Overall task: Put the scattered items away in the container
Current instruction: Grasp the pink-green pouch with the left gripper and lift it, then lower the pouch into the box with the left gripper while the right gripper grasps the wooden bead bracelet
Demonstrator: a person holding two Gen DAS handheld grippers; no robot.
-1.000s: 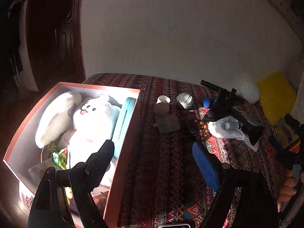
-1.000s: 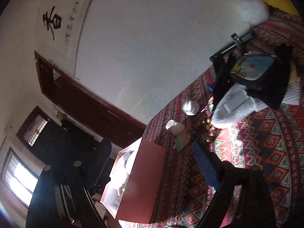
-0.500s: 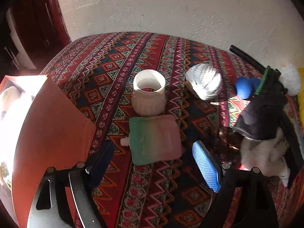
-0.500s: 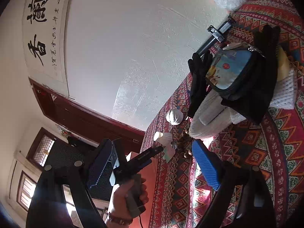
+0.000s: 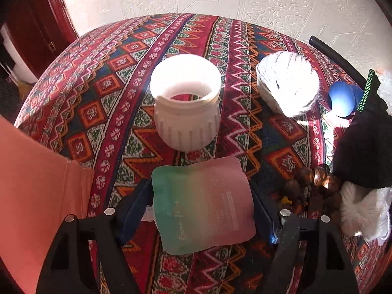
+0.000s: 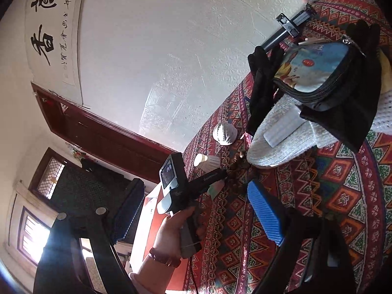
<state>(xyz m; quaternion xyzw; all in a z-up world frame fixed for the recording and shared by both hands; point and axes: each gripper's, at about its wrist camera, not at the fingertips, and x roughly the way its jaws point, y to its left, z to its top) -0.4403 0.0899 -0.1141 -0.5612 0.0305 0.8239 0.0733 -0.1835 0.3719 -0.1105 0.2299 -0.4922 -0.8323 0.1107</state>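
Note:
A flat green-to-pink pouch [image 5: 203, 205] lies on the patterned cloth between the fingers of my left gripper [image 5: 201, 208]. The jaws are open and straddle it, one finger on each side, close to its edges. A white ribbed jar [image 5: 186, 103] stands open just beyond it. The orange box [image 5: 36, 191] is at the left. My right gripper [image 6: 193, 208] is open and empty, held tilted above the cloth. In the right wrist view the left gripper [image 6: 208, 178] reaches to the pouch [image 6: 215, 188].
A white yarn ball [image 5: 286, 85], a blue ball [image 5: 343, 98], a black glove [image 5: 365, 142], brown beads [image 5: 311, 178] and a white knit item [image 5: 362, 210] lie at the right. A black zip pouch [image 6: 323, 73] rests on white knitwear [image 6: 276, 139].
My left gripper has moved from the box across the cloth and down over the pouch, which now sits between its fingers. My right gripper has shifted slightly and stays open.

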